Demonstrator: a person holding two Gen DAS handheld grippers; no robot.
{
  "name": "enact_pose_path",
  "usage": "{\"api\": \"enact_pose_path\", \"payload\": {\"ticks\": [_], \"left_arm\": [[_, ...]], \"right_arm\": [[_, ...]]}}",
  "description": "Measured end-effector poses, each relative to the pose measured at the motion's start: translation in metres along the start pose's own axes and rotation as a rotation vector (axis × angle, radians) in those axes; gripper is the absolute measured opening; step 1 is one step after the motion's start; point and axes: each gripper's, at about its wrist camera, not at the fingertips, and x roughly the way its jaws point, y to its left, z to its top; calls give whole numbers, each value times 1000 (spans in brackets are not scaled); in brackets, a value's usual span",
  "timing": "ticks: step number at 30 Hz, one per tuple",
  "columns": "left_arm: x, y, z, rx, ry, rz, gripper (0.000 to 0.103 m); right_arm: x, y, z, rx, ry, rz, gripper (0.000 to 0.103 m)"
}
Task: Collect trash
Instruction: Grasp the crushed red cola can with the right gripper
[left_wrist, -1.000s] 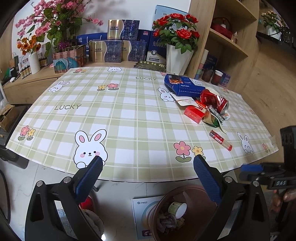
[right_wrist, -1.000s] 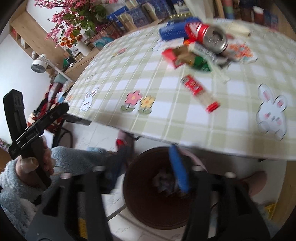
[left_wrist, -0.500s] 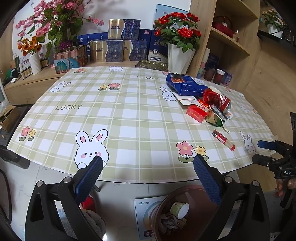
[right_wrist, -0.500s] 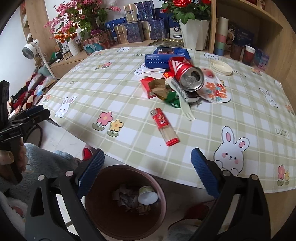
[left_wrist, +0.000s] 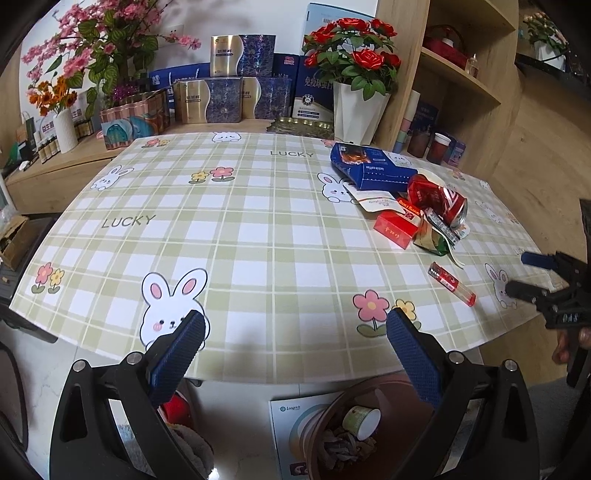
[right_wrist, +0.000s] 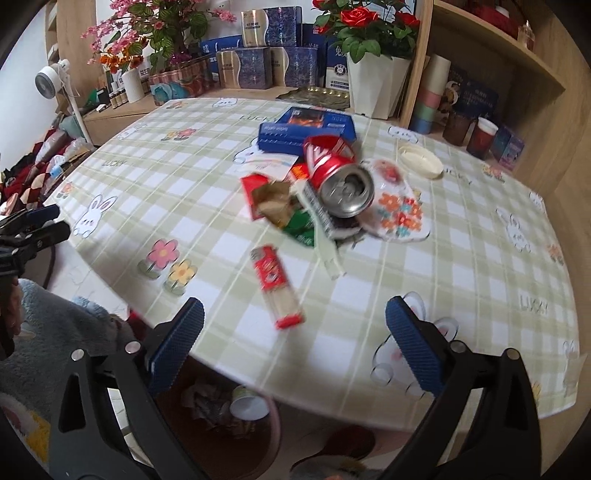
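Observation:
A heap of trash lies on the checked tablecloth: a crushed red can (right_wrist: 341, 177) (left_wrist: 439, 199), a blue box (right_wrist: 306, 129) (left_wrist: 371, 168), a red carton (left_wrist: 393, 229), wrappers (right_wrist: 291, 210) and a red lighter (right_wrist: 277, 286) (left_wrist: 451, 282) nearest the edge. A brown bin (left_wrist: 369, 432) (right_wrist: 221, 424) with a paper cup and scraps stands on the floor under the table edge. My left gripper (left_wrist: 293, 341) is open and empty at the near edge. My right gripper (right_wrist: 293, 338) is open and empty, just short of the lighter.
A white vase of red roses (left_wrist: 356, 110), boxes (left_wrist: 225, 96) and flower pots stand at the table's back. Wooden shelves (left_wrist: 454, 74) rise at the right. A leaflet (left_wrist: 291, 428) lies on the floor by the bin. A white lid (right_wrist: 421, 160) sits past the can.
My right gripper has risen from over the bin and moved forward over the table edge toward the lighter. My left gripper has held nearly still.

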Motion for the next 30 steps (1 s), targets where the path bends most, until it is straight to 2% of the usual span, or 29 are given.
{"api": "enact_pose_path", "payload": {"ticks": [3, 7, 12, 14, 15, 16, 21, 24, 26, 30], "left_arm": [[5, 0, 7, -2, -3, 0, 96], [14, 1, 15, -3, -4, -3, 96], [20, 1, 21, -5, -8, -8, 96], [22, 2, 23, -6, -9, -9, 96], [22, 3, 23, -8, -10, -7, 96], [23, 4, 24, -9, -10, -7, 96], [28, 10, 26, -25, -7, -7, 96], [31, 11, 27, -26, -2, -14, 96], [33, 9, 29, -23, 2, -27, 96], [37, 1, 32, -1, 4, -57, 96]], "right_arm": [[8, -9, 22, 11, -1, 19, 97], [29, -24, 76, 27, 35, 71, 97], [79, -37, 137, 57, 160, 103, 96], [99, -36, 150, 53, 219, 108, 93], [111, -35, 155, 46, 254, 104, 86], [119, -34, 158, 40, 286, 101, 81], [162, -36, 164, 38, 446, 72, 75], [175, -39, 161, 56, 497, 85, 73], [180, -45, 159, 85, 519, 90, 68], [172, -60, 158, 147, 495, 147, 43]]}}
